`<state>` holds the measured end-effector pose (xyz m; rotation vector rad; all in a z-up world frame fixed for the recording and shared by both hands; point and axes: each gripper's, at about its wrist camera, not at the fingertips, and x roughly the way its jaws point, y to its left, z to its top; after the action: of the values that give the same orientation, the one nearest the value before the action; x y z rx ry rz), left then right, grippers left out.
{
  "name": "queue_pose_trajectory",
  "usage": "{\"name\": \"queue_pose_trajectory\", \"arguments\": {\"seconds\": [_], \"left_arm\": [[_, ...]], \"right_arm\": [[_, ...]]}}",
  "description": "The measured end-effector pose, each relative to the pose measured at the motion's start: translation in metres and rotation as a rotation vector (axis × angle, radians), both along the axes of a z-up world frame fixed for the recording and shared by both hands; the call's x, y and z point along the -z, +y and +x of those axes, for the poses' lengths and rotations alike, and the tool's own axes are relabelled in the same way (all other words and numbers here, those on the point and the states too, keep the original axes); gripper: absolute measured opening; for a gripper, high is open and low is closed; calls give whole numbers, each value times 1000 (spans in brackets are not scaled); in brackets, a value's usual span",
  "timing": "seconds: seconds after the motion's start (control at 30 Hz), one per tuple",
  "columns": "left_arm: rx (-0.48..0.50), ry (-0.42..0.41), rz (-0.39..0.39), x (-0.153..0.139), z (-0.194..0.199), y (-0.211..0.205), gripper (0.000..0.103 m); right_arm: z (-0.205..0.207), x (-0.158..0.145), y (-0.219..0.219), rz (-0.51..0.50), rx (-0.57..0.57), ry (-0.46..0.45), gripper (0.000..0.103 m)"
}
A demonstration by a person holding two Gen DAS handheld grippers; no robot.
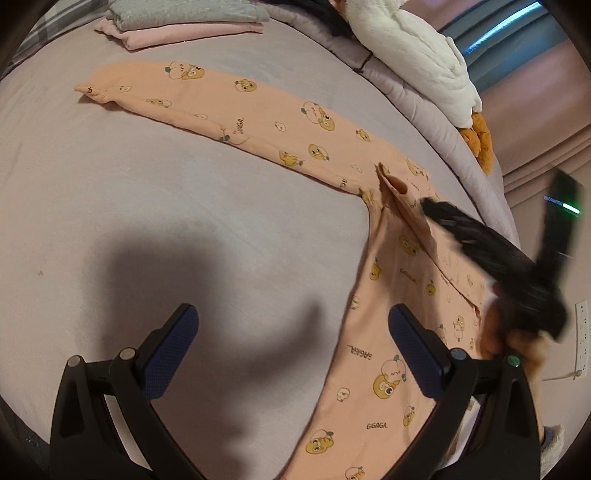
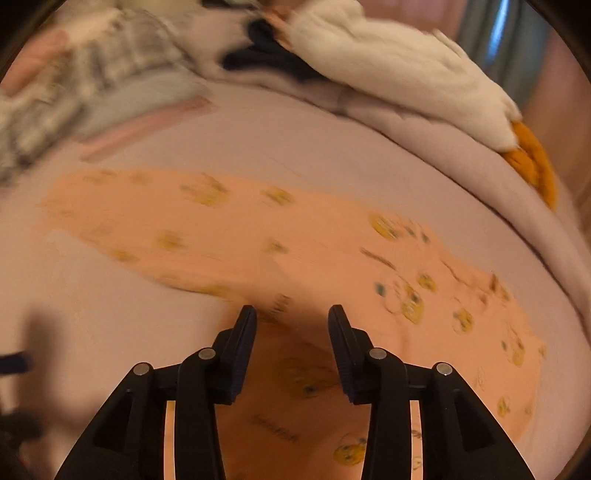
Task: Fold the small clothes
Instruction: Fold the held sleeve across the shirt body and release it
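Note:
A pair of small peach trousers with yellow cartoon prints (image 1: 280, 125) lies spread in a V on the grey bed sheet (image 1: 129, 206), one leg running to the far left, the other toward me. My left gripper (image 1: 293, 325) is open and empty above the sheet, just left of the near leg. My right gripper shows in the left wrist view (image 1: 428, 206) as a blurred black shape at the crotch, beside a lifted flap of fabric. In the blurred right wrist view the right gripper (image 2: 291, 314) is open above the trousers (image 2: 332, 258), holding nothing.
A stack of folded clothes, pink and grey-green (image 1: 184, 22), lies at the far left of the bed. A white plush toy with orange feet (image 1: 417, 55) lies on a bunched quilt along the far right edge. A wall socket strip (image 1: 581, 339) is at the right.

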<state>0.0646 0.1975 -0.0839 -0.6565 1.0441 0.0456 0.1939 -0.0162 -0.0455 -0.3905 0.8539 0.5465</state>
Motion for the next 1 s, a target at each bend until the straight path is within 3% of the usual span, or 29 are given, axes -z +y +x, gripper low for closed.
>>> {"name": "queue_pose_trajectory", "arguments": {"seconds": [0.03, 0.1, 0.2, 0.27, 0.4, 0.5, 0.67, 0.77, 0.83, 1.0], "left_arm": [[-5, -1, -2, 1, 0, 2, 103], [-17, -4, -12, 3, 0, 7, 103], [-43, -13, -28, 4, -3, 16, 103], [-71, -26, -50, 6, -5, 26, 102], [-123, -39, -68, 7, -8, 43, 102], [-145, -43, -53, 5, -14, 52, 102], [-153, -41, -54, 9, -19, 61, 102], [-159, -30, -69, 14, -20, 69, 102], [-162, -31, -73, 15, -19, 71, 102], [-159, -54, -100, 15, -18, 76, 102]], "right_arm": [[-2, -13, -11, 80, -34, 28, 48], [4, -36, -41, 238, -39, 76, 66], [18, -44, -74, 318, 47, 92, 66], [27, -38, -84, 282, 114, 91, 64], [25, -18, -75, 244, 137, 123, 35], [26, -10, -52, 241, 113, 103, 22], [33, 16, -20, 184, 120, 110, 20], [31, 38, 0, 85, 112, 113, 20], [26, 39, 5, 58, 100, 71, 20], [25, 24, -3, 83, 126, 115, 20]]}}
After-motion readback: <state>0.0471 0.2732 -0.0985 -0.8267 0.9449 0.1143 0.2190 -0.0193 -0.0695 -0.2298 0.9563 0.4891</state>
